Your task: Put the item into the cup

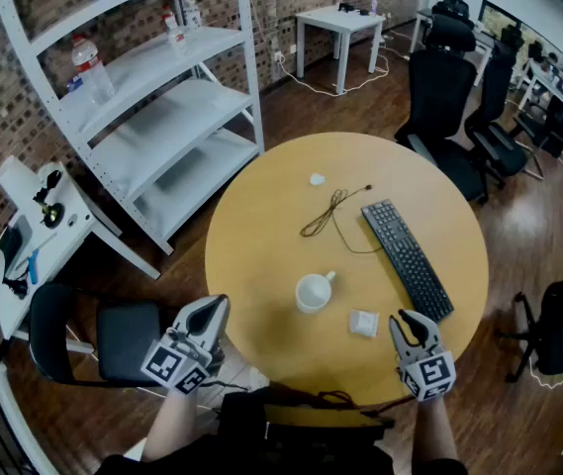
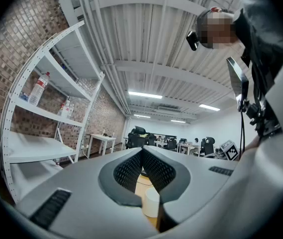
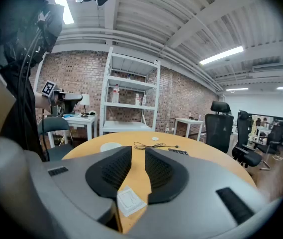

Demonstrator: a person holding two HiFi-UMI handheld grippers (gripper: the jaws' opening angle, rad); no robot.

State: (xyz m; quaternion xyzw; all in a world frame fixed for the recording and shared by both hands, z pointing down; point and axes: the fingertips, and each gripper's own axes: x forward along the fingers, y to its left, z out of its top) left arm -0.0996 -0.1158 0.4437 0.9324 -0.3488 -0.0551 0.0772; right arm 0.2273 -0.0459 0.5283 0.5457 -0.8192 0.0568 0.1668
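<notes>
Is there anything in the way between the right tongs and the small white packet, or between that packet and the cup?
Nothing visible does. The open right tongs are close beside the packet. Only bare table lies between them, and between the packet and the cup. The keyboard lies off to the side.

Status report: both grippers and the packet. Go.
Left gripper shut, empty. Right gripper open, empty, aimed at packet. Packet flat on table, beside upright cup. Nothing between packet and cup.
</notes>
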